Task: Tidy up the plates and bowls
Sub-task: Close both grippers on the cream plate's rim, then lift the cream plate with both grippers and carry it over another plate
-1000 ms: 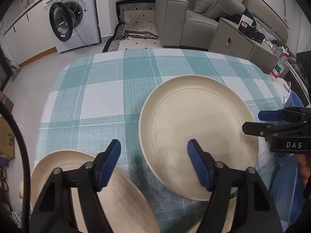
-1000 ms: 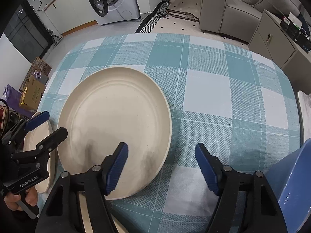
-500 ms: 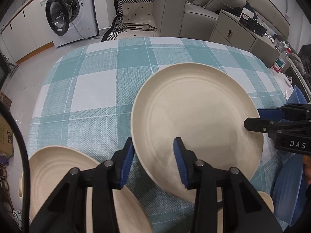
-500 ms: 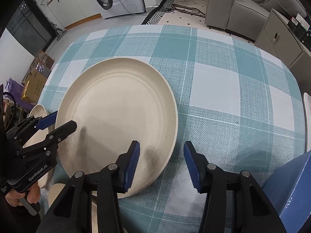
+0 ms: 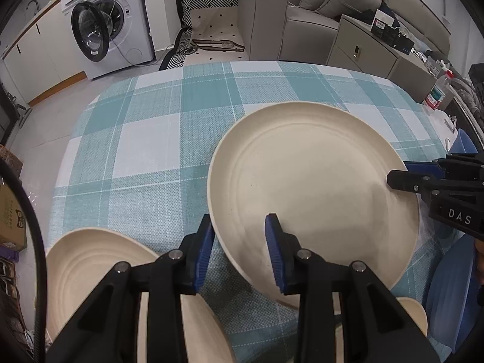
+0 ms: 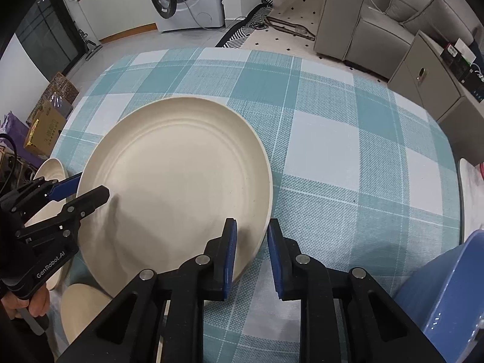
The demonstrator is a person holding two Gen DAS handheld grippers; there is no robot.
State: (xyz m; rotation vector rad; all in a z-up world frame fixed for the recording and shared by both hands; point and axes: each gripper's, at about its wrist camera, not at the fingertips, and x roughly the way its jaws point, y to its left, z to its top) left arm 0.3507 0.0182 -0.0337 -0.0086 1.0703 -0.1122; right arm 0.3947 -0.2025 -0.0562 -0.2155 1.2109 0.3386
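A large cream plate [image 5: 311,187] is held above the checked tablecloth [image 5: 145,139], tilted slightly. My left gripper [image 5: 240,249] is shut on the plate's left rim. My right gripper [image 6: 249,252] is shut on the right rim of the same plate [image 6: 175,187]. Each gripper shows in the other's view, the right one [image 5: 396,175] at the plate's right edge, the left one [image 6: 90,189] at its left edge. A second cream plate [image 5: 99,260] lies below my left gripper at the table's near left edge.
A cream bowl [image 6: 81,308] sits near the table's front edge under the plate. A blue chair back [image 6: 444,296] stands at the right. The far half of the table [image 6: 332,115] shows only cloth. A washing machine [image 5: 112,27] and sofa [image 5: 302,15] stand beyond.
Both grippers have closed from wide open onto opposite rims of the large plate. The plate has risen off the cloth.
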